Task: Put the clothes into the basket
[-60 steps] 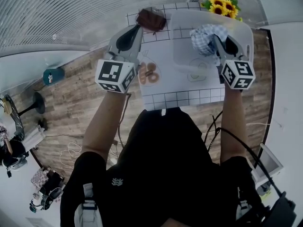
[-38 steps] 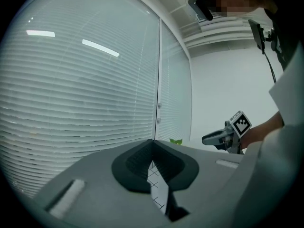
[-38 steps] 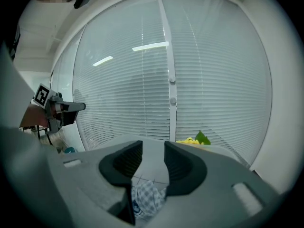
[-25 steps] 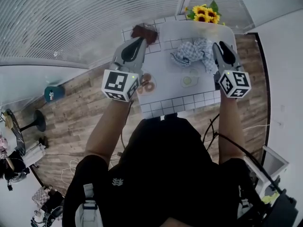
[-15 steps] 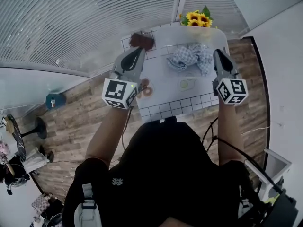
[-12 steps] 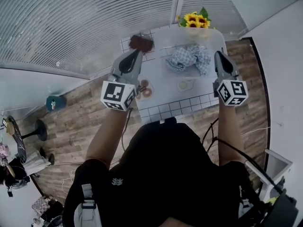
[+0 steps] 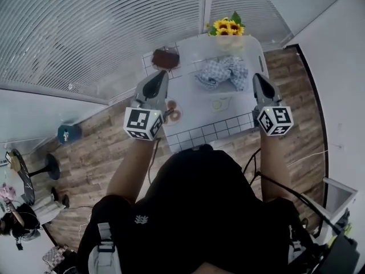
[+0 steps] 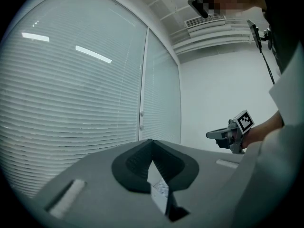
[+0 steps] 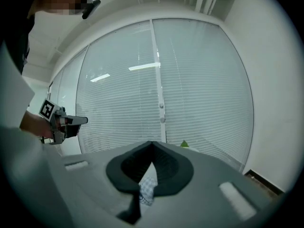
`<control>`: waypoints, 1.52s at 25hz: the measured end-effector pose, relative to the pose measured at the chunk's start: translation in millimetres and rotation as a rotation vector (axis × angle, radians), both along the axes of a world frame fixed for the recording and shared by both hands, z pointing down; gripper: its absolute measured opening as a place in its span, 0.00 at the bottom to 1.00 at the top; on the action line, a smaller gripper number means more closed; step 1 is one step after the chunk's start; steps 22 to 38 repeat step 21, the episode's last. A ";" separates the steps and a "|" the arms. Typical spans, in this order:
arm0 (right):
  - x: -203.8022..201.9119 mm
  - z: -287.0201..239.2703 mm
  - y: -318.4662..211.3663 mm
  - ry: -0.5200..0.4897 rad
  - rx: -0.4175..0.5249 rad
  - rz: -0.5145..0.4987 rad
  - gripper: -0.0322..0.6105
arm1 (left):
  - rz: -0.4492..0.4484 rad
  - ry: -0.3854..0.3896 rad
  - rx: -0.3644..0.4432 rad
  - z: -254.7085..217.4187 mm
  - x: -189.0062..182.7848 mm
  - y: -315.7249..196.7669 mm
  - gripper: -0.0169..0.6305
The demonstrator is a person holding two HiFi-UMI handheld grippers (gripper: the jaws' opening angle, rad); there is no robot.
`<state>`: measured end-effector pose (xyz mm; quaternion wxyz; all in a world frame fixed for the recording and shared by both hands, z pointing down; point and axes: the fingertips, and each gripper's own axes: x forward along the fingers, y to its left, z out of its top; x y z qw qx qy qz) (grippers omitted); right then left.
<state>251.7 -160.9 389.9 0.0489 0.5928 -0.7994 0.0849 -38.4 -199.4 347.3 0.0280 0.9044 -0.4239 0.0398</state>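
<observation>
**Release complete: checked cloth (image 7: 219, 72) in basket (image 7: 259, 53), both tongs withdrawn**

Crumpled inside the basket, ahead of and between the two tongs, touching neither. Carried over the basket by the right tongs (image 7: 256, 77) moments earlier, then let go. Right tongs since drawn back toward the body, now pressed together and pinching nothing. Left tongs (image 7: 162, 74) likewise pressed together and empty, held about level with the right pair. Just beyond the left tongs' tip, on the table (image 7: 199, 133) and outside the basket: a brown item (image 7: 165, 57), possibly another garment, too small to tell. Judged: one piece delivered, with the brown item next if it is clothing.
</observation>
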 end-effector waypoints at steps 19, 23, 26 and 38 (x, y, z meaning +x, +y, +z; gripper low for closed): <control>12.4 -13.5 10.4 0.047 0.018 0.018 0.05 | 0.019 0.003 0.013 -7.5 9.2 7.9 0.04; 12.6 -13.9 10.9 0.047 0.017 0.019 0.05 | 0.020 0.001 0.015 -8.1 8.8 9.0 0.04; 12.6 -13.9 10.9 0.047 0.017 0.019 0.05 | 0.020 0.001 0.015 -8.1 8.8 9.0 0.04; 12.6 -13.9 10.9 0.047 0.017 0.019 0.05 | 0.020 0.001 0.015 -8.1 8.8 9.0 0.04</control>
